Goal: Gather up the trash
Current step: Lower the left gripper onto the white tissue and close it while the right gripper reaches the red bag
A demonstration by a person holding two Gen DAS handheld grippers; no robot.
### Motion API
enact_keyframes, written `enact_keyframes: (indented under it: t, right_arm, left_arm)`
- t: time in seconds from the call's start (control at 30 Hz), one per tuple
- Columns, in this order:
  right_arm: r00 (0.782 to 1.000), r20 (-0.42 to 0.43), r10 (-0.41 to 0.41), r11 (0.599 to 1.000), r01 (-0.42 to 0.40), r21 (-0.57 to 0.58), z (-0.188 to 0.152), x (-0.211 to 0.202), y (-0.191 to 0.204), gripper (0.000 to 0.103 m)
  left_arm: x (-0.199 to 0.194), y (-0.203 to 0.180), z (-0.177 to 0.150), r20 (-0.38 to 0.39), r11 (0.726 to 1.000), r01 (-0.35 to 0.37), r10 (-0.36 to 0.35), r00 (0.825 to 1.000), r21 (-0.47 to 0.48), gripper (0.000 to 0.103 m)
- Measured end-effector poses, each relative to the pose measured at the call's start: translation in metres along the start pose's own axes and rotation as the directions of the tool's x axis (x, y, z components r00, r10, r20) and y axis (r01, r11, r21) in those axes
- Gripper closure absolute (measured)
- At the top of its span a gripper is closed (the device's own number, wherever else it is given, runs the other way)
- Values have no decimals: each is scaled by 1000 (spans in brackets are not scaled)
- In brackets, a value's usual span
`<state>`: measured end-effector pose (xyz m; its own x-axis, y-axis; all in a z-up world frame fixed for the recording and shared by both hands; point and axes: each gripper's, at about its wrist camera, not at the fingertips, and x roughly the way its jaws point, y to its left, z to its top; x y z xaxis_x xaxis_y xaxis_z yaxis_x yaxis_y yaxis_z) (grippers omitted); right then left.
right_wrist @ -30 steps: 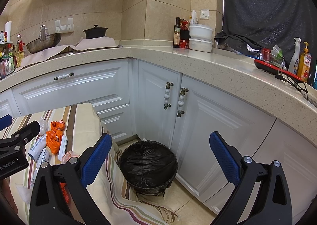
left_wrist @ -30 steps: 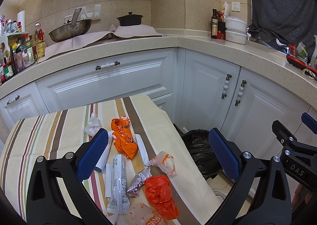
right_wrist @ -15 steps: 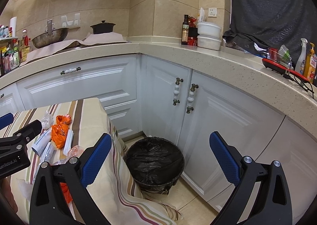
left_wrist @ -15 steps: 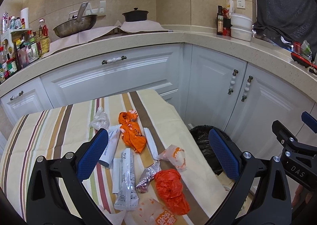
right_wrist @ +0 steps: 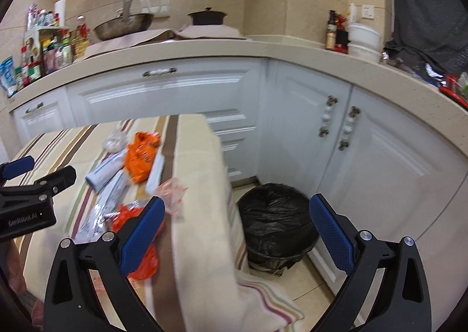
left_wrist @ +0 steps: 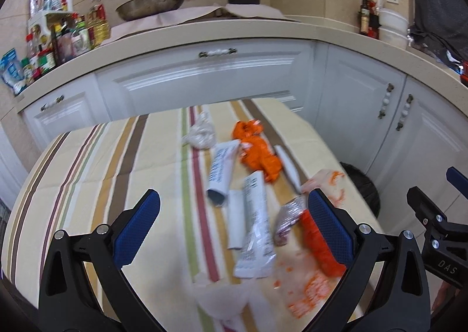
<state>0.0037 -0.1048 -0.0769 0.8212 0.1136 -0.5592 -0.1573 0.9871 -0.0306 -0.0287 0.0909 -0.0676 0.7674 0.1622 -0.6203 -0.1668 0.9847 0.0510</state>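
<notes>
- Our left tongs (left_wrist: 231,224) hang released above the striped table (left_wrist: 96,162), jaws spread wide and holding nothing; we judge this is an approach, lined up over the litter so one piece can be picked.
- Our right tongs (right_wrist: 237,226) are likewise released and empty, aimed at the table's corner and the black-lined bin (right_wrist: 276,218) on the floor, probably waiting near the drop point.
- The trash lies in a loose cluster on the right half of the table: a white tube (left_wrist: 222,169), a crumpled orange wrapper (left_wrist: 259,153), a long clear-white packet (left_wrist: 256,226), a silver foil wrapper (left_wrist: 288,216), an orange bag (left_wrist: 317,240) and a clear plastic wad (left_wrist: 200,136).
- Several pieces touch or overlap, so a grab may drag a neighbour along.
- The bin stands just beside the table's hanging cloth (right_wrist: 204,215), under the white cabinets (right_wrist: 365,156); the cloth edge lies between litter and bin.
</notes>
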Motion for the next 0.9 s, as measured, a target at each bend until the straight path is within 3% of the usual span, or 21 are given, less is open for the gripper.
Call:
enact_keyframes:
  t: [0.07,0.2,0.4,0.47,0.57,0.7,0.9]
  right_arm:
    - [999,-7,36,999,-36,-6,-6,2,10,7]
    - [994,-16,113,993,-113,-30,-11,5,30,7]
    - [984,-40,174,981,-177,-80,-19,13,56,8]
    - [982,-45,181,979,-184,-84,-22,17,61,14]
    - [977,-67,205,975,-210,-80,-24,23,66,37]
    - [976,-77,206,975,-211,-73,-25,27,65,39]
    - [970,-107,218,972,-225,-59,-26,38,63,40]
  left_arm:
    - [0,11,-6,-14,1000,-19,19,1000,-13,5]
    - [0,31,-19,-39,998,-45,43,998,-37,17]
    - [-1,51,-38,-76,996,-60,55,996,-63,18]
    - [-3,56,-44,-84,995,-66,60,995,-69,18]
    - [-4,59,-50,-95,995,-63,55,994,-78,18]
    - [-5,60,-55,-106,995,-43,34,994,-86,25]
    - [-7,49,-61,-102,998,13,-20,995,-69,25]
